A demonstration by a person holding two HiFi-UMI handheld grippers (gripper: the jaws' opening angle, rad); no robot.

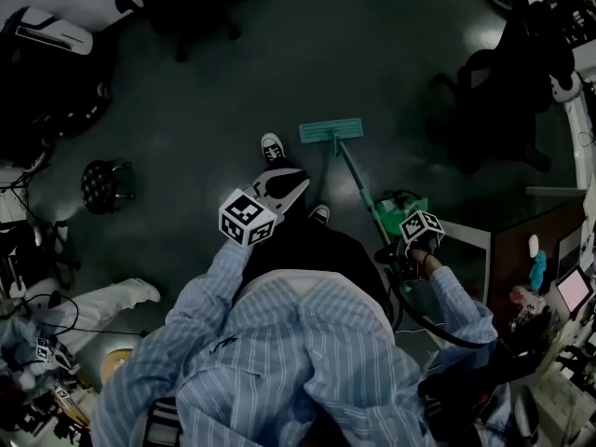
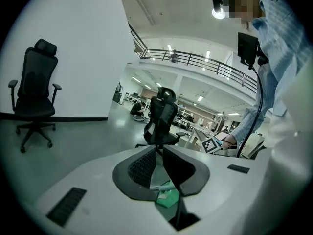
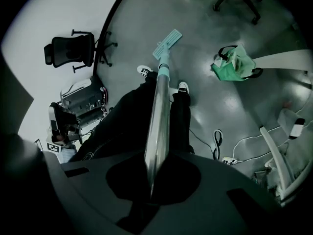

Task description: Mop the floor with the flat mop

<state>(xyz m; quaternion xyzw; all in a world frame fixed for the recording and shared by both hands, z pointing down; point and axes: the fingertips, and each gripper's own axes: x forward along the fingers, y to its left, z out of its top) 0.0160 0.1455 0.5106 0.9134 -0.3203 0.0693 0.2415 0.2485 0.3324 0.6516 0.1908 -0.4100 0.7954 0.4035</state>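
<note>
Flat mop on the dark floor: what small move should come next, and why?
Probably open the left gripper and bring it onto the silver mop handle: only the right gripper clamps it, the left is shut on nothing, and the teal flat mop head already lies on the floor.

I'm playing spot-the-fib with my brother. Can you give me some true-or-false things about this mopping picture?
1. The right tool is clamped on the mop handle. True.
2. The mop head is bright red. False: it is teal green.
3. The left tool grips the handle too. False: it holds nothing and is off to the side of the handle.
4. A black office chair stands by a white wall. True.
5. The mop head is behind the person. False: it lies on the floor in front of the shoes.
</note>
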